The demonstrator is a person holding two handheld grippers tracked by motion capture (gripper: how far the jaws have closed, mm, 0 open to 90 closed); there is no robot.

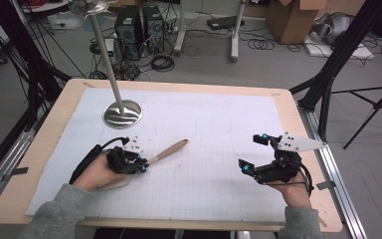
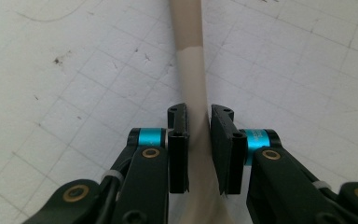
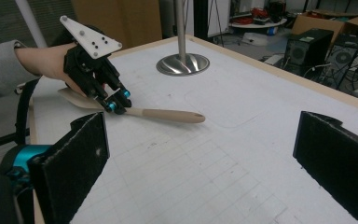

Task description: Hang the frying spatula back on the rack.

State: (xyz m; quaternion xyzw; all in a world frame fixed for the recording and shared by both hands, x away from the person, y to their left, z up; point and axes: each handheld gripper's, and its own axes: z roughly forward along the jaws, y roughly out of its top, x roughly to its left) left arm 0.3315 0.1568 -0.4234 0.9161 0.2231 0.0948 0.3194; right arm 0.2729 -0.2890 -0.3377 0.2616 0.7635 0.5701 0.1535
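Observation:
A wooden spoon (image 1: 169, 149) lies flat on the white grid mat (image 1: 214, 184), handle pointing right and away, bowl toward the person. My left gripper (image 1: 142, 167) is shut on the spoon's neck; in the left gripper view the handle (image 2: 191, 70) fills the narrow gap between both black pads, with my left gripper (image 2: 199, 114) low over the mat. The right gripper view shows the spoon (image 3: 168, 114) and my left gripper (image 3: 116, 105) farther off. My right gripper (image 1: 251, 153) hovers at the right of the mat, jaws wide open and empty (image 3: 205, 154).
A round metal stand base (image 1: 123, 113) with a tilted pole sits at the mat's far left, seen also as the base (image 3: 182, 64) beyond the spoon. The wooden table rim (image 1: 298, 124) borders the mat. Computers, cables and tripods crowd the floor behind.

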